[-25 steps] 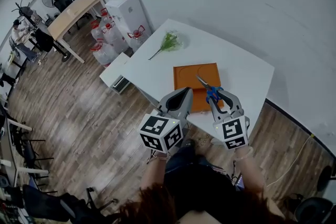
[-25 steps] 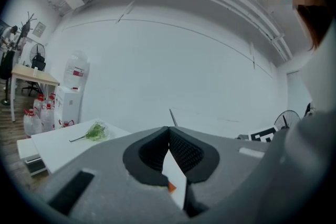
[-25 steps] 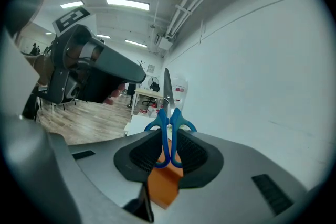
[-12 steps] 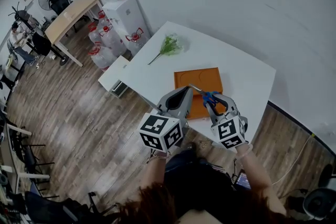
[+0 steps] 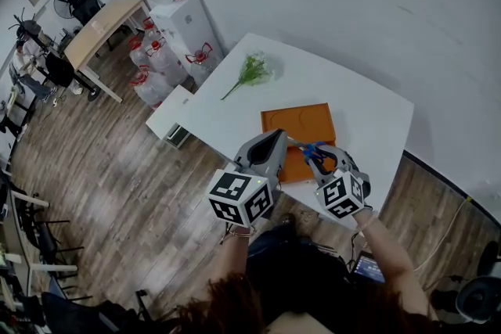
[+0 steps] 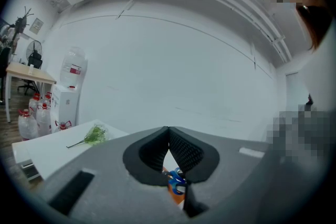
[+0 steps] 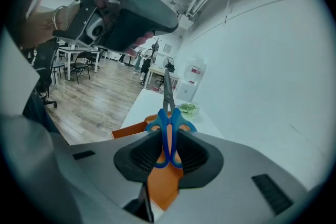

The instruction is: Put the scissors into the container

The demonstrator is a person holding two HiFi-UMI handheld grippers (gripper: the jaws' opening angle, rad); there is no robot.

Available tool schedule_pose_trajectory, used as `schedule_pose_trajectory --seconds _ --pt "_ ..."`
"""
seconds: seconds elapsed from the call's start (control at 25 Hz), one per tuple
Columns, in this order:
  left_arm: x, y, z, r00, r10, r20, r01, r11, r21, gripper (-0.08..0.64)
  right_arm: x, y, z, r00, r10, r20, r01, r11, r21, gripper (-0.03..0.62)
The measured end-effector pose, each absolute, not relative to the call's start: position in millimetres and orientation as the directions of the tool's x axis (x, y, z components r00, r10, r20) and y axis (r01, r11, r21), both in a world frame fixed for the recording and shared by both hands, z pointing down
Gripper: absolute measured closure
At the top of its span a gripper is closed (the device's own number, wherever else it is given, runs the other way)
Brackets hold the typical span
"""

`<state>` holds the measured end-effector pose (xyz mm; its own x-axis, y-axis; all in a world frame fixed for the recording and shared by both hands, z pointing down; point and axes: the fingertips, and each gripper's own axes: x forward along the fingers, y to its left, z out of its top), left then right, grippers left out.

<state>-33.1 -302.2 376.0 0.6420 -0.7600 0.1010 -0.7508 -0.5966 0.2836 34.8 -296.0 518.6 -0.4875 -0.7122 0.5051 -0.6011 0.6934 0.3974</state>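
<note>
Where the white table (image 5: 356,102) stands on wood floor (image 5: 117,168), right gripper (image 5: 327,160) clamps scissors (image 7: 168,115), left gripper (image 6: 168,132) closed.

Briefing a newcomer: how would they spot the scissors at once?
Find the white table with the orange tray on it. At the tray's near edge, the right gripper clamps the scissors: blue handles, metal blades, nothing else there is blue.

Green sprig (image 5: 252,70) lying on white table (image 5: 368,102); water dispenser (image 5: 184,16), jugs (image 5: 149,62) on floor beside; wooden desk (image 5: 102,23) beyond.
</note>
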Motion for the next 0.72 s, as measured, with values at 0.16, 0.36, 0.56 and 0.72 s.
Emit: schedule_pose_trajectory --seconds 0.16,0.36,0.56,0.72 --pt "-37.2 -307.1 379.7 0.640 -0.761 0.104 -0.752 -0.594 0.286 0.545 31.9 -299.0 536.4 -0.481 -0.689 0.542 -0.566 0.717 0.408 0.512" --pt "-42.4 -310.9 381.5 0.638 -0.762 0.111 -0.754 -0.589 0.289 0.545 30.9 -301.5 556.4 -0.465 -0.660 0.590 -0.530 0.742 0.411 0.512" --pt "-46.9 -315.1 385.7 0.630 -0.767 0.123 -0.762 -0.579 0.290 0.545 32.0 -303.5 577.0 -0.443 -0.629 0.639 -0.486 0.767 0.418 0.512" --pt "-49.9 -315.7 388.3 0.630 -0.766 0.123 -0.760 -0.577 0.298 0.545 35.6 -304.3 593.8 -0.419 -0.608 0.675 -0.462 0.782 0.418 0.512"
